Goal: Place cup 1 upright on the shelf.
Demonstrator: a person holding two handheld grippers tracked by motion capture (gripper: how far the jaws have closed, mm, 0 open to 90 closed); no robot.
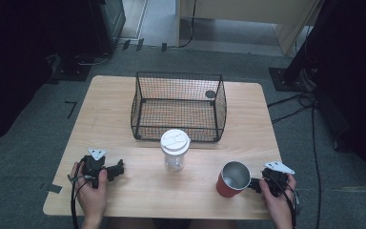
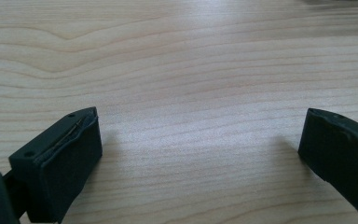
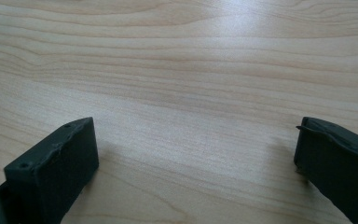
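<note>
You've one red cup point(image 1: 232, 179), one lidded clear cup point(image 1: 175, 150), one wire basket point(image 1: 178, 106), nothing visible inside any. Left gripper point(image 1: 116, 170), right gripper point(image 1: 256, 185): jaws apart, holding nothing.

Wire basket point(image 1: 178, 106) mid-table point(image 1: 109, 109), grey carpet point(image 1: 38, 119).

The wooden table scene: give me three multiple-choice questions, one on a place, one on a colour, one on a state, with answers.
1. Where is the wire basket?
A. at the table's far middle
B. beside the left hand
C. on the floor

2. What colour is the outside of the metal cup?
A. blue
B. red
C. green

3. How is the clear cup?
A. lying down
B. upright, uncovered
C. upright with a white lid

Answers: 1 A, it sits behind both cups on the table. 2 B, its wall below the silver rim is red. 3 C, the white lid caps it.
</note>
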